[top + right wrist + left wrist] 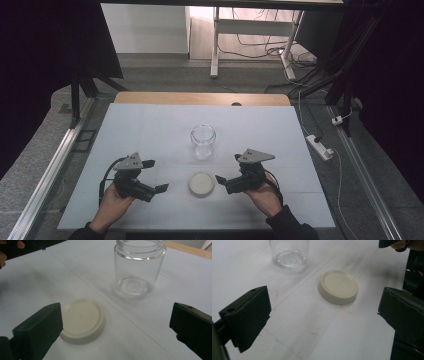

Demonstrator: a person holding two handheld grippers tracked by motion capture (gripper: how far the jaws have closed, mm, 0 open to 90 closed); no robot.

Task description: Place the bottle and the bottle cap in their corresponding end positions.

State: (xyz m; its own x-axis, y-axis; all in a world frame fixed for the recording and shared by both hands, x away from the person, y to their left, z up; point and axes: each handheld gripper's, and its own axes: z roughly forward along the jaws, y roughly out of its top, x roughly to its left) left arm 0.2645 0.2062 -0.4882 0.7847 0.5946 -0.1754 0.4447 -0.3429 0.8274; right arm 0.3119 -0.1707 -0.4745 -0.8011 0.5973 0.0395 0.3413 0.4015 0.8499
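Two wide-open hand-held grippers, left (156, 176) and right (227, 172), flank the lid (201, 183) lying flat on the worktop (150, 130), near the jar (203, 141). Lid looks light and stiff: pinch its rim. Glass jar seems slippery and fragile.

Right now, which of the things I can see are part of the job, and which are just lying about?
Part of the job:
- clear glass jar, standing upright and open
- round cream-coloured lid, lying flat on the table, apart from the jar
- left claw and right claw, both open on either side of the lid

Just lying about:
- white power strip on the floor
- white table leg behind
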